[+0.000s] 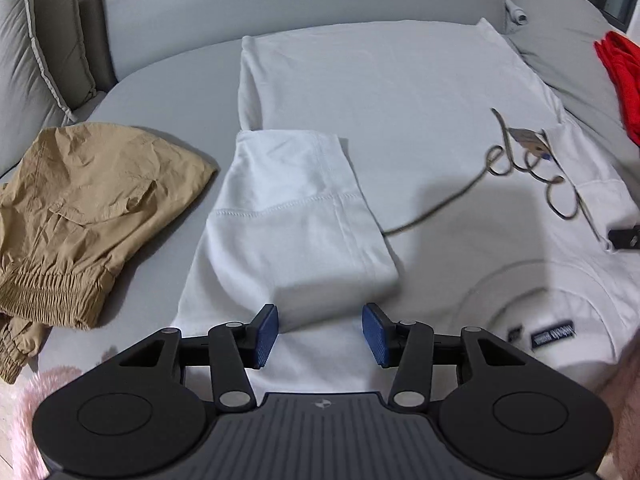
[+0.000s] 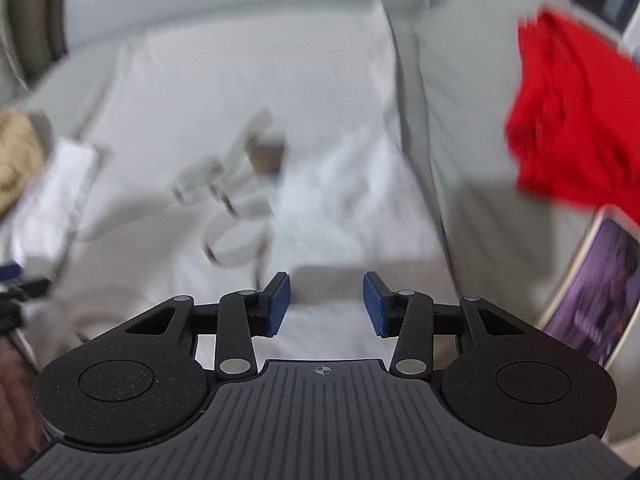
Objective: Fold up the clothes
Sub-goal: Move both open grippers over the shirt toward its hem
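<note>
Left claw was spread wide, nothing between the blue pads. It hung low over the near hem side of the white T-shirt, which lay flat on the grey sofa seat. Folded-in sleeve sat dead ahead of my left pads, just past the tips, no contact that I could see. Collar with the dark neck label was off to the right of that claw. Brown cord with a hang tag looped across the shirt further out to the right. Tan jacket was crumpled to the left, clear of the shirt. Red garment sat far right on a grey cushion.

Right claw was also spread wide and empty, over the same shirt. That view was motion-blurred. Red garment was up and to its right; a phone-like screen was close on the right.
</note>
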Action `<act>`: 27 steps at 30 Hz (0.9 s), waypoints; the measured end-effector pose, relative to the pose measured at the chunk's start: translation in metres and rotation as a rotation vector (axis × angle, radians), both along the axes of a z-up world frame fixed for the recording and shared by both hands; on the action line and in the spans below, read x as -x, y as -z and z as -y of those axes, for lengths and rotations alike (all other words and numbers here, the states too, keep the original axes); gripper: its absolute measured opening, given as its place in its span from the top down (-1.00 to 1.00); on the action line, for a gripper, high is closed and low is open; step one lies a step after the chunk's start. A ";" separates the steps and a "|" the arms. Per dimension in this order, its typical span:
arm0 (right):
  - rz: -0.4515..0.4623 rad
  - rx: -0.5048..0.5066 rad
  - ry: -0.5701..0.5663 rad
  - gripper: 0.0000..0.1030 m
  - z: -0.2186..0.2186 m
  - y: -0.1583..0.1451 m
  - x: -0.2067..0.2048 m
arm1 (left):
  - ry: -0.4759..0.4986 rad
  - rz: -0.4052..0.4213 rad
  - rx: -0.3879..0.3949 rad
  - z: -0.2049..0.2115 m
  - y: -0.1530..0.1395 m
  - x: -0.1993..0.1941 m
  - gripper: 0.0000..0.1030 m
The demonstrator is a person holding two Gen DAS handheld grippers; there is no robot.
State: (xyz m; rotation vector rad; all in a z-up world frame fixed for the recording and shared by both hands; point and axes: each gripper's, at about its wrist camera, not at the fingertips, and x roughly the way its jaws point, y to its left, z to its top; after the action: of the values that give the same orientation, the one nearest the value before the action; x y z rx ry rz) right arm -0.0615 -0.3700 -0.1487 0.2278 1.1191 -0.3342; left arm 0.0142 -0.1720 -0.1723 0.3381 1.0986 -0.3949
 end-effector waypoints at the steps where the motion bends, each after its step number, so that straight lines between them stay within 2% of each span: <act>1: 0.007 -0.016 0.012 0.01 -0.001 0.001 0.008 | 0.006 -0.015 0.003 -0.001 -0.002 0.002 0.10; 6: -0.027 -0.110 -0.007 -0.02 -0.011 -0.007 0.038 | 0.036 -0.091 0.016 -0.008 -0.012 0.015 0.06; 8: -0.010 -0.127 -0.003 -0.02 -0.010 -0.016 0.046 | 0.025 -0.082 0.037 -0.011 -0.020 0.016 0.05; 12: 0.057 -0.153 -0.033 -0.02 -0.012 -0.035 0.048 | 0.007 -0.043 0.129 -0.007 -0.038 0.014 0.04; 14: 0.078 -0.161 -0.080 0.12 -0.020 -0.038 0.042 | 0.023 -0.047 0.160 0.003 -0.039 0.015 0.04; 17: 0.056 -0.177 -0.135 0.26 -0.034 -0.030 0.029 | 0.095 -0.055 0.129 0.024 -0.026 0.024 0.04; 21: 0.015 -0.173 -0.157 0.26 -0.048 -0.017 0.019 | 0.157 -0.087 0.059 0.040 -0.004 0.035 0.04; 23: -0.019 -0.165 -0.161 0.25 -0.052 -0.009 0.021 | 0.186 -0.077 0.037 0.042 0.003 0.043 0.01; 27: -0.047 -0.174 -0.153 0.23 -0.048 0.004 0.032 | 0.189 -0.080 0.036 0.042 0.007 0.044 -0.01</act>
State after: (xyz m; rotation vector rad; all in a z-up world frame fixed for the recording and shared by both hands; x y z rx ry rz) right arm -0.0937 -0.3218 -0.1527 0.2879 1.2052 -0.1065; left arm -0.0297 -0.2143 -0.1792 0.3987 1.1397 -0.5998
